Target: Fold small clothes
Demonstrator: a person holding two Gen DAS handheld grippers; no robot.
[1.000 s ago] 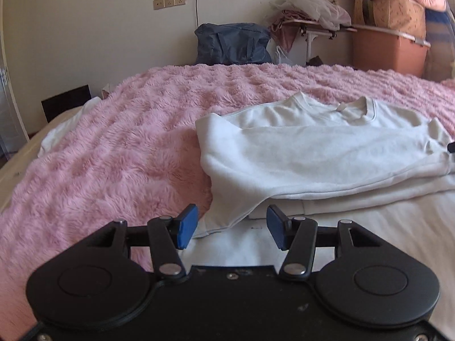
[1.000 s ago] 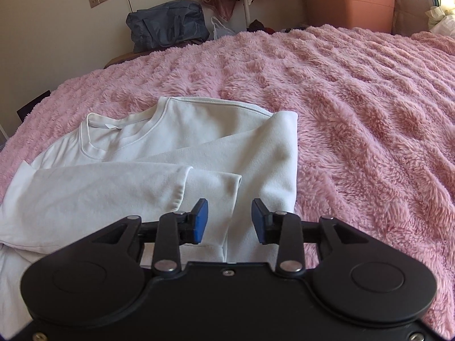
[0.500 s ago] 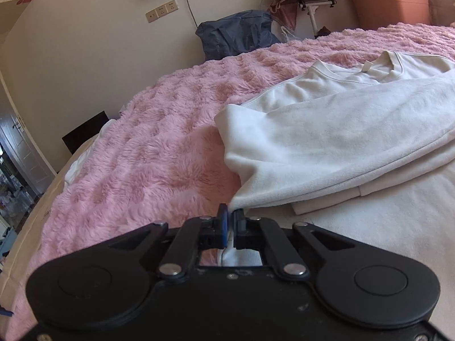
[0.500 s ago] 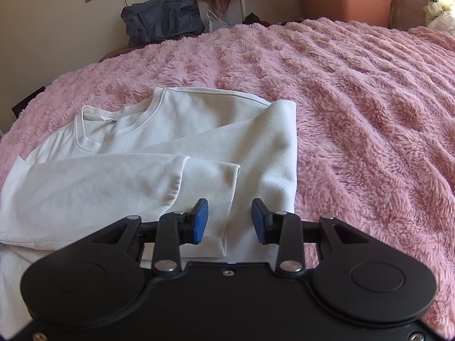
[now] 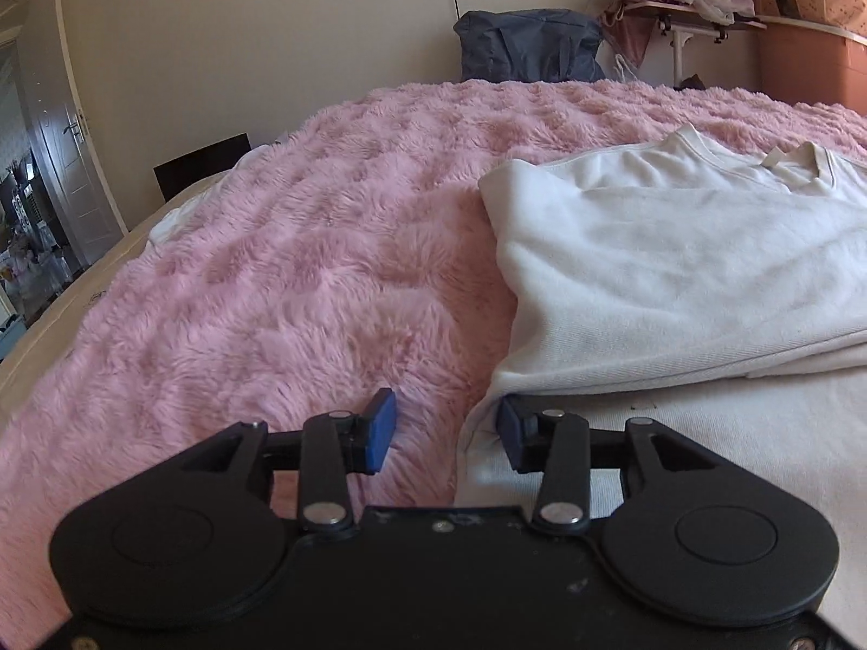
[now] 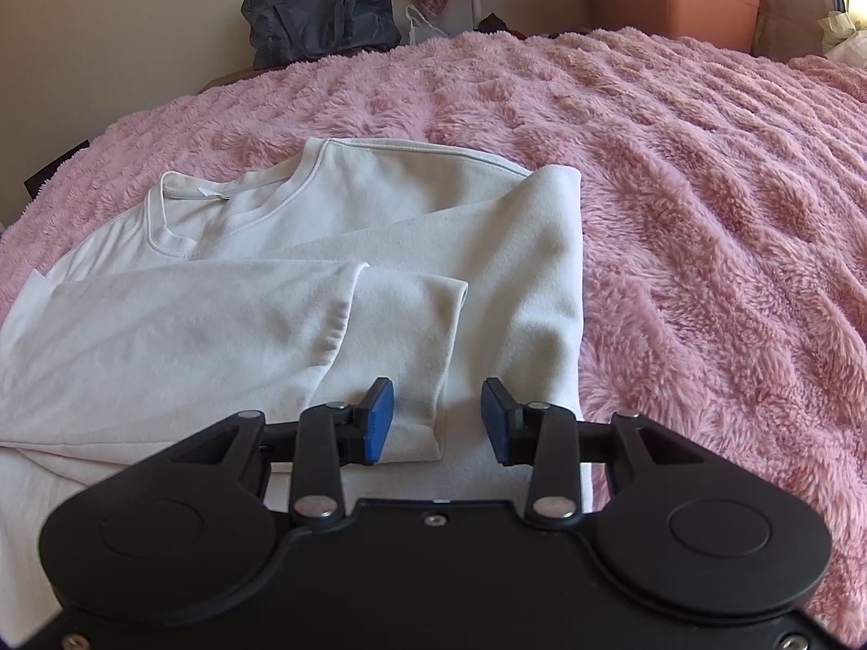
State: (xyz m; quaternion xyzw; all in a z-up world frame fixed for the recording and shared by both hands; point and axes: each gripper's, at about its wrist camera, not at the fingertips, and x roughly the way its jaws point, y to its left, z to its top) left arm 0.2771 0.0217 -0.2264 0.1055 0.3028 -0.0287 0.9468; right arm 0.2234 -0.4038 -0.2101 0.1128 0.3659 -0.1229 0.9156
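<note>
- Bedroom: pink fleece blanket (image 6: pixel 704 189) over bed, navy bag (image 6: pixel 325 11) against far wall.
- White sweatshirt (image 6: pixel 379 216) flat on blanket, both sleeves folded across chest, collar away from cameras.
- Left tool (image 5: pixel 444 433) wide, empty, straddling sweatshirt's left edge at hem corner.
- Right tool (image 6: pixel 436 414) wide, empty, over folded sleeve cuff (image 6: pixel 412 357).

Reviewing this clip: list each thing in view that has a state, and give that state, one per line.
White sweatshirt: lying flat on the blanket, both sleeves folded across the body, bottom not yet folded up.
Left hand-held gripper: open, at the sweatshirt's left edge, holding nothing.
Right hand-held gripper: open, over a sleeve cuff, holding nothing.
Pink blanket: spread over the bed.
Door: appears ajar.
</note>
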